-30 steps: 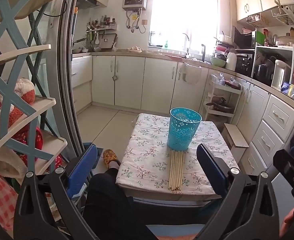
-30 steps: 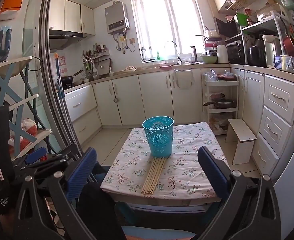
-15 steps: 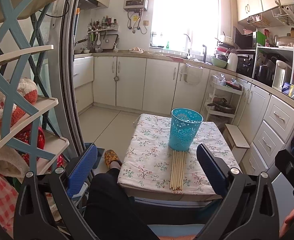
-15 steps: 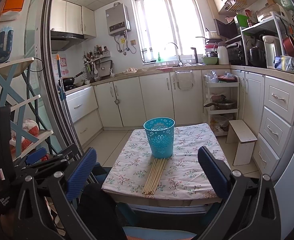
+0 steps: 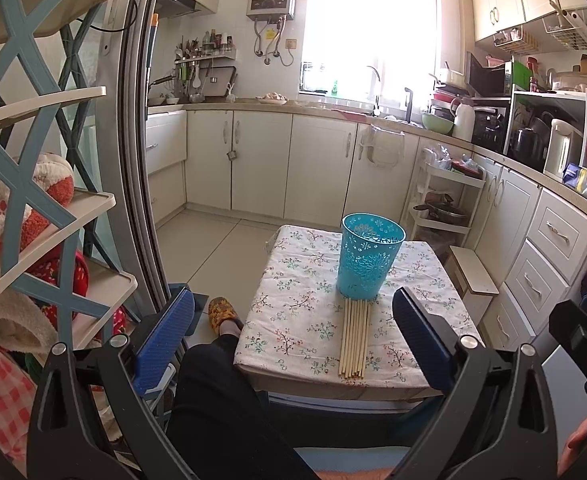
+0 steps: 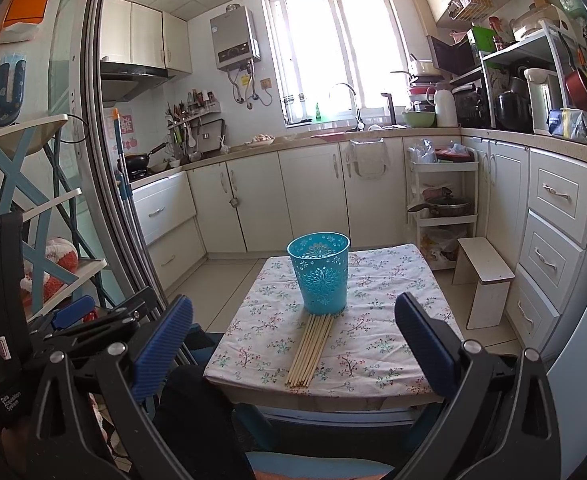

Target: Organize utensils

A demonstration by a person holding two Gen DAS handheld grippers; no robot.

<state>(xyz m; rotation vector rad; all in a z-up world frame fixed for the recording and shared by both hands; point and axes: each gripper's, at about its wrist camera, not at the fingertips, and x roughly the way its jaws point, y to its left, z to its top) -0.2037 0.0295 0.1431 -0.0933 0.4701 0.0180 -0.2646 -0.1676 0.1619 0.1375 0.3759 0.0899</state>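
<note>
A turquoise perforated holder cup stands upright on a small table with a floral cloth. Several pale wooden chopsticks lie side by side on the cloth just in front of the cup, ends toward me. The right wrist view shows the cup and the chopsticks too. My left gripper is open and empty, held back from the table's near edge. My right gripper is open and empty, also short of the table. The left gripper's body shows at the right view's lower left.
A blue-and-cream shelf rack with slippers stands at the left by a sliding door frame. White cabinets, a small stool and a trolley surround the table. My dark-trousered leg is below.
Both views have shifted slightly; the table, cup and chopsticks sit a little higher and closer in frame. Both grippers stay open and empty.
</note>
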